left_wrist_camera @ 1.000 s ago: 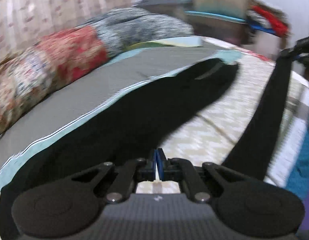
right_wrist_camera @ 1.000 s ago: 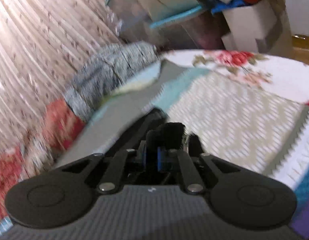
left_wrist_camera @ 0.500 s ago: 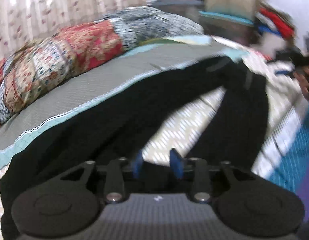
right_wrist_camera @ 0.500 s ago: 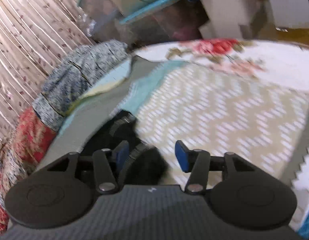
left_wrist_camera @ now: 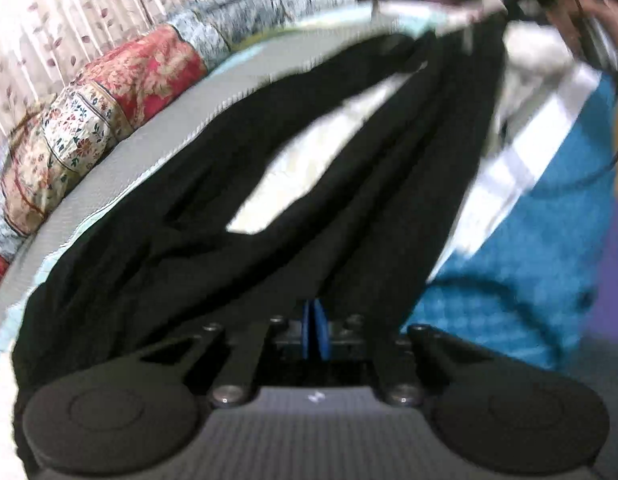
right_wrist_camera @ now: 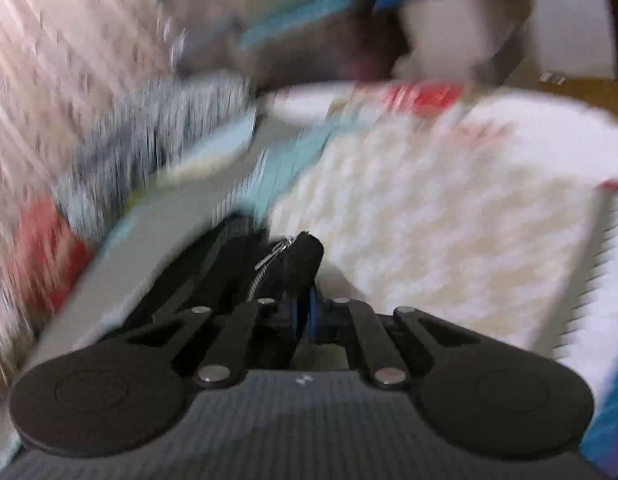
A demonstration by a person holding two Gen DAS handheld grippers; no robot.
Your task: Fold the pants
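The bed (left_wrist_camera: pixel 109 184) wears a patchwork spread (right_wrist_camera: pixel 449 216): a grey strip, a pale blue band, then a cream zigzag panel ahead of the right fingers (right_wrist_camera: pixel 301 316). Black pants (left_wrist_camera: pixel 197 216) lie partly on it, running forward from the left fingers (left_wrist_camera: pixel 315 332). A floral quilt (left_wrist_camera: pixel 101 96) is bunched along the far left edge.

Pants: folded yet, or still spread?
Not folded: the black pants stretch in two separated legs with bedspread showing between; both grippers, left and right, pinch fabric.
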